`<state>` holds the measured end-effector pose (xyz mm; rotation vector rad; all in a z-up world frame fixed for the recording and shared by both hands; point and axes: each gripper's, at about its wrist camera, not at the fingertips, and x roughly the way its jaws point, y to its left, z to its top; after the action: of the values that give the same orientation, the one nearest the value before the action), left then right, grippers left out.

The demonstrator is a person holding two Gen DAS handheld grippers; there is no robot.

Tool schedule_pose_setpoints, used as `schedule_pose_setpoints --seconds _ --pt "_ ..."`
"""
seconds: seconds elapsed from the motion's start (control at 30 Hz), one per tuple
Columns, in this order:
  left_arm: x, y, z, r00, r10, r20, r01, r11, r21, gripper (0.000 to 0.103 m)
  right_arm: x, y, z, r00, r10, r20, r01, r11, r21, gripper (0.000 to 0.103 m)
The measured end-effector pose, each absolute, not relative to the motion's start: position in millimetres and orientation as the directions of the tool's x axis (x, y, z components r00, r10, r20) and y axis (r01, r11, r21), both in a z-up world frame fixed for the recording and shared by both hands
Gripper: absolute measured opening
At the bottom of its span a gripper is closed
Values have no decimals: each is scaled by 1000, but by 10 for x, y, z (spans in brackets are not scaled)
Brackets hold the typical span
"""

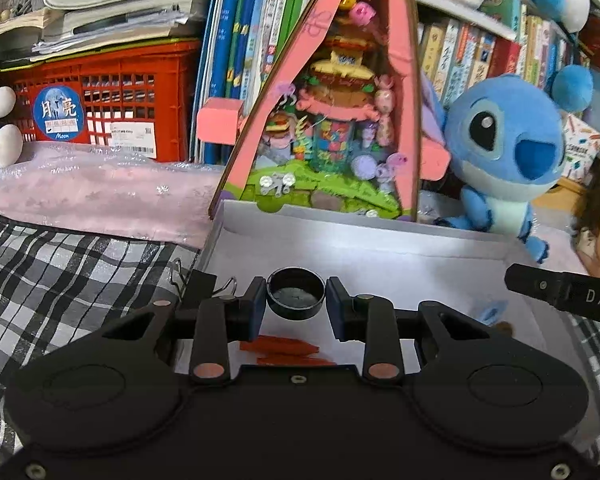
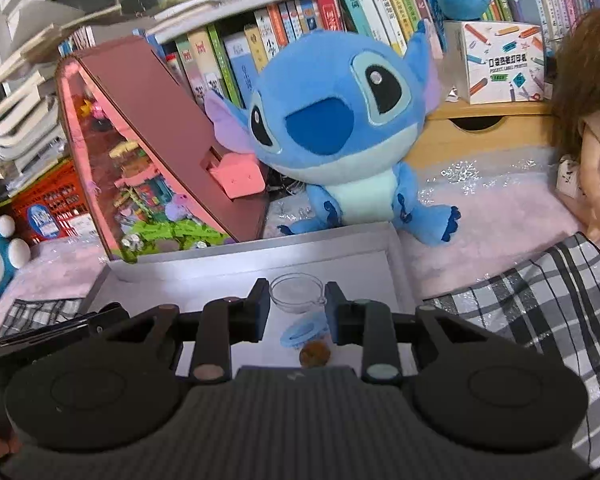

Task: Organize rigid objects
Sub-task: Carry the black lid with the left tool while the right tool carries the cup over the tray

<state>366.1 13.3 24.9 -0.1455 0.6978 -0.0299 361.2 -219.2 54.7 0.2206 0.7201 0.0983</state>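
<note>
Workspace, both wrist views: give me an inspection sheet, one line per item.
Surface: white tray on a checked cloth and pink cover.
Job's things: black round cap between the left fingers; clear glass dish between the right fingers; orange pieces, blue ring and brown disc lying in the tray.
Clutter: binder clip at the tray's left edge.
Grippers: left gripper shut on the cap; right gripper shut on the dish.
Cables: nothing seen.
Surroundings: blue plush toy, pink triangular toy house, red crate, books, a doll.
</note>
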Motion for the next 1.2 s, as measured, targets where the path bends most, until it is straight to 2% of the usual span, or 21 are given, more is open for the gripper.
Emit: schedule_pose_setpoints --seconds 0.53,1.2 --pt "3797 83 142 742 -63 -668 -16 994 -111 30 3806 -2063 311 731 144 -667 -18 981 192 35" --pt "3831 78 108 724 -51 -688 -25 995 -99 31 3840 -2055 269 714 138 -686 -1 981 196 37"
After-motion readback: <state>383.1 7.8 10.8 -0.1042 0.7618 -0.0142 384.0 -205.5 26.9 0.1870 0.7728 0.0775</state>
